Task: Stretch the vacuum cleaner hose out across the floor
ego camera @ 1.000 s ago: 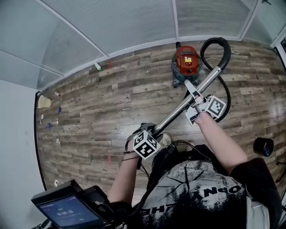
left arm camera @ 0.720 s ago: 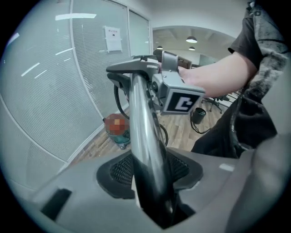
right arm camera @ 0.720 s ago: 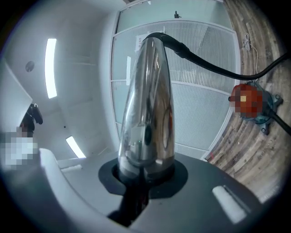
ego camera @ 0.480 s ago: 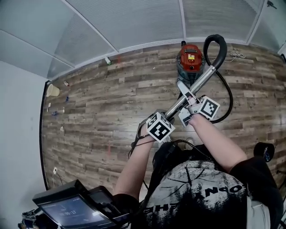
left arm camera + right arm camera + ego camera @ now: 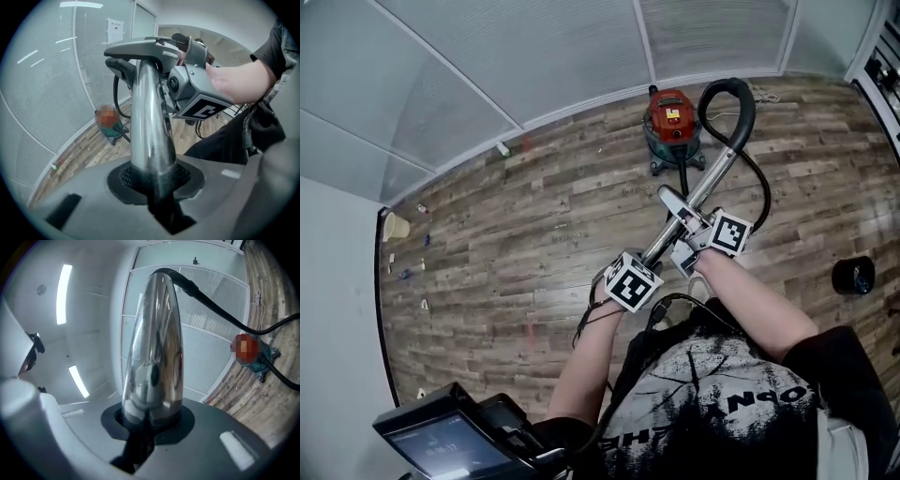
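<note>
The person holds a shiny metal tube (image 5: 719, 169) in both grippers, slanting up from near left to far right above the wood floor (image 5: 534, 234). The left gripper (image 5: 649, 259) takes the tube at its near, lower part. Its jaws have just been closing with the tube between them, and in the left gripper view the dark pads (image 5: 126, 176) press on the tube from both sides. The right gripper (image 5: 692, 216) grips the same tube just beyond it, farther up. In the right gripper view its jaws pinch the tube's rounded base, and the tube rises straight ahead of them.

The black hose (image 5: 724, 86) starts at the tube's far end, arches over to the left, then drops in a loop (image 5: 766, 202) on the right of the right gripper. How it meets the machine cannot be made out. The vacuum (image 5: 672, 120), red on top with a green base, stands on the floor by the far wall, just left of the hose's arch.

A black round thing (image 5: 853, 277) lies on the floor at the right. A screen (image 5: 441, 442) sits near left, by the person's body.
</note>
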A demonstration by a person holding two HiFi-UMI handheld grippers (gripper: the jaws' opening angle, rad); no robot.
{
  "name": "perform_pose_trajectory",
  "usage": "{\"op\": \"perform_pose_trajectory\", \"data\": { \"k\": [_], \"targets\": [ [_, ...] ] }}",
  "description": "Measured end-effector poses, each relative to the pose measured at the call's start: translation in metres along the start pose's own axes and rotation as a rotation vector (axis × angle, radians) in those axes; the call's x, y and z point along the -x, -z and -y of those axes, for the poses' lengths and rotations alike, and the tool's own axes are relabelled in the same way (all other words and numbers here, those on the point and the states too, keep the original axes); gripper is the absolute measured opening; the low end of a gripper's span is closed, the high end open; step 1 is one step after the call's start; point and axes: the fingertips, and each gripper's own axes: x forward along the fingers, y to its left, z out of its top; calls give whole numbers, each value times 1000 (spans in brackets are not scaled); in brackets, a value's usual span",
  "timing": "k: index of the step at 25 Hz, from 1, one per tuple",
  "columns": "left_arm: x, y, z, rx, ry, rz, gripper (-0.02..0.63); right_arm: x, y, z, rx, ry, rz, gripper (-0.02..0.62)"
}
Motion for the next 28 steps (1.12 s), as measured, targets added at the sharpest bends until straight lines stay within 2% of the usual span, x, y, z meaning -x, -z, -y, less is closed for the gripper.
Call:
{"op": "perform_pose_trajectory", "data": {
  "k": [6,11,16,23,28],
  "targets": [
    [37,53,35,-26,67,4,97,20,54,-32,48,20,32,78],
    [53,108,64,-72,95,-34,97,54,62,-47,93,13,111,89],
    [61,146,100,-70,102,-47,95,83,91,-69,36,-27,136,66],
    [73,180,137,-22,43,-35,95,103,133,-91,-22,-59,68,54],
    [76,185,191,41,11,-4,94,139,153,-112,-37,-71,-3,52]
  ]
}}
